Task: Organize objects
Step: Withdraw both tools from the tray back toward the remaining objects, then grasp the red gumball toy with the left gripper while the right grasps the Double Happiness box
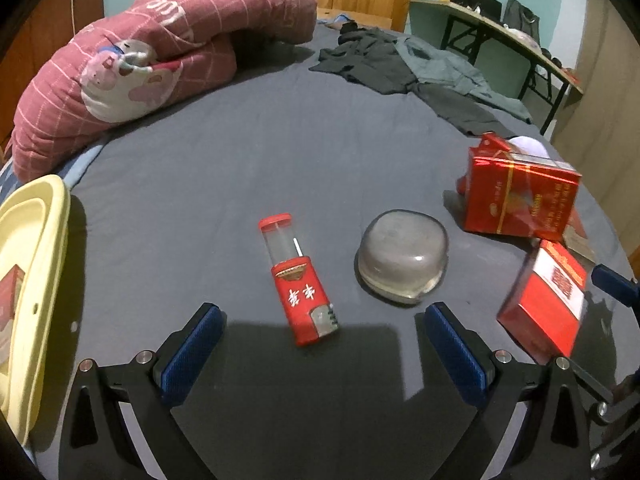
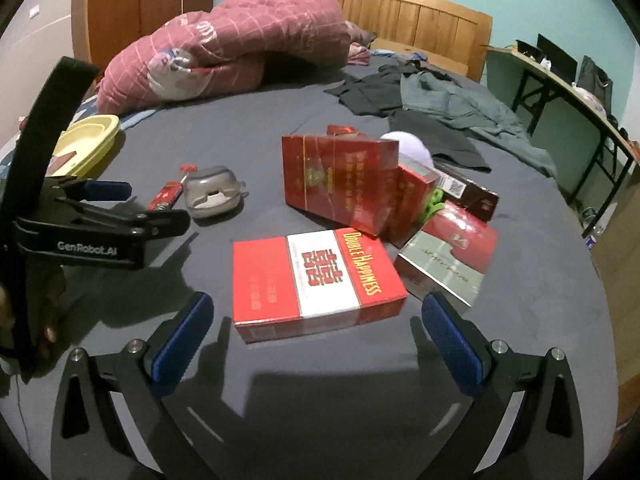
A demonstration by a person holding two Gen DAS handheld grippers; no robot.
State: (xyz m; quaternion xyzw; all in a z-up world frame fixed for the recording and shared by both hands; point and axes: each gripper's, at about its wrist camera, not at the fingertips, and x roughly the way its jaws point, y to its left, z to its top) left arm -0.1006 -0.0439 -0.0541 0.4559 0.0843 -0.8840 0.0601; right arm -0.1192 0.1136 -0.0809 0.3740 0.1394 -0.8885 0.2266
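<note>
A red lighter (image 1: 298,280) with a clear top lies on the dark bed sheet, just ahead of my open, empty left gripper (image 1: 320,320). A grey earbud case (image 1: 402,258) sits to its right. My right gripper (image 2: 316,320) is open, and a red and white Double Happiness carton (image 2: 316,280) lies flat between its fingers, apart from the pads. Behind it lies a pile of red cartons (image 2: 340,180). The lighter (image 2: 166,196) and the case (image 2: 212,192) also show in the right wrist view, beside the left gripper (image 2: 116,204).
A yellow basin (image 1: 36,264) with a red box in it sits at the left; it also shows in the right wrist view (image 2: 88,140). A pink quilt (image 1: 160,48) and dark clothes (image 1: 400,64) lie farther back. A desk (image 1: 500,36) stands beyond the bed.
</note>
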